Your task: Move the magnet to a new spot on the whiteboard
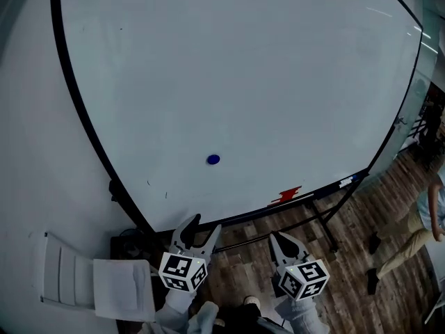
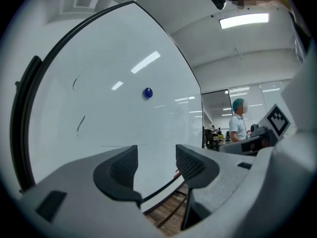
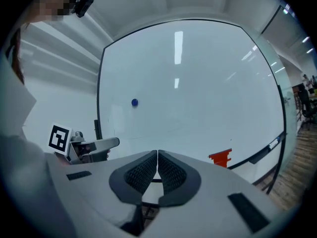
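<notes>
A small round blue magnet (image 1: 213,159) sticks to the lower middle of the whiteboard (image 1: 236,61); it also shows as the blue magnet (image 2: 148,92) in the left gripper view and the blue magnet (image 3: 134,102) in the right gripper view. My left gripper (image 1: 197,229) hangs below the board's bottom edge, jaws apart and empty; the left gripper (image 2: 156,162) is well short of the magnet. My right gripper (image 1: 278,241) sits beside it, lower right, with the jaws of the right gripper (image 3: 157,168) pressed together on nothing.
A red eraser (image 1: 286,195) rests on the board's tray, with a marker (image 1: 345,182) further right. The board stand's legs (image 1: 323,225) cross the wooden floor. A white chair (image 1: 97,280) stands at lower left. A person (image 1: 417,228) stands at far right.
</notes>
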`<state>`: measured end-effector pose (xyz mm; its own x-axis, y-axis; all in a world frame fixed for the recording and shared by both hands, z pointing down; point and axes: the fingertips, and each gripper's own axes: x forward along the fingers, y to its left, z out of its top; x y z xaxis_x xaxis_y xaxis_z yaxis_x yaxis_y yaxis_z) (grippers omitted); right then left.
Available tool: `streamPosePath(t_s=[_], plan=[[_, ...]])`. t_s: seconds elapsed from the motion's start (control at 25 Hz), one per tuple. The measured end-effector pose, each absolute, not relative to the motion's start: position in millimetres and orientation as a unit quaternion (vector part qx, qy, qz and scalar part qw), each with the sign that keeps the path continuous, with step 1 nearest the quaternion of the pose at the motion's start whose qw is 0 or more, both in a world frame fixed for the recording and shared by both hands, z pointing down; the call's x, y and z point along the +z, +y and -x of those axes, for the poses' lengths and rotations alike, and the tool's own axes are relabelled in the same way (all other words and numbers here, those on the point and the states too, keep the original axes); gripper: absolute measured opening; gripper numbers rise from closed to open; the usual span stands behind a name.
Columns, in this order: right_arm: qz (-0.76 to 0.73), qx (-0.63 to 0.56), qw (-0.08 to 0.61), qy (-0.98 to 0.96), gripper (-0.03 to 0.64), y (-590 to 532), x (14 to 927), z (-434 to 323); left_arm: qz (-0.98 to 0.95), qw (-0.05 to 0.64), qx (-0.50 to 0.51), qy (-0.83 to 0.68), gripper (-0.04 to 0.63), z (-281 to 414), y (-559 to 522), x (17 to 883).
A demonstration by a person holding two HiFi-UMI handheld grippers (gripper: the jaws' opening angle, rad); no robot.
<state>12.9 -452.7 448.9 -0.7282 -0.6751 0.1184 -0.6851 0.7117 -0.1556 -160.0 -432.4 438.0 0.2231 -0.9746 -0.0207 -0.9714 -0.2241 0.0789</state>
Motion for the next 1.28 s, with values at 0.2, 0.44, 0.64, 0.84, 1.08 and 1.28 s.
streamPosePath(t_s=[0.2,0.44,0.64,0.84,1.08,1.28], plan=[[-0.328,0.068,0.017,-0.942,0.029,-490,426,-2,-0.756,-0.006,-0.044,-0.653,0.235,168,-455,412],[-0.291,0.036,0.005,-0.956,0.029,-524,400,3,-0.724,-0.05,-0.051,-0.687,0.235,171,-475,384],[-0.27,0.01,-0.007,-0.963,0.029,-545,376,5,-0.707,-0.079,-0.052,-0.701,0.235,169,-484,365],[-0.251,-0.023,-0.023,-0.967,0.029,-559,351,4,-0.685,-0.117,-0.051,-0.718,0.235,168,-488,341],[-0.232,-0.043,-0.041,-0.971,0.029,-569,334,2,-0.652,-0.166,-0.035,-0.739,0.235,165,-493,314],[-0.22,-0.054,-0.043,-0.973,0.029,-574,328,2,-0.614,-0.191,0.001,-0.766,0.23,165,-499,306]])
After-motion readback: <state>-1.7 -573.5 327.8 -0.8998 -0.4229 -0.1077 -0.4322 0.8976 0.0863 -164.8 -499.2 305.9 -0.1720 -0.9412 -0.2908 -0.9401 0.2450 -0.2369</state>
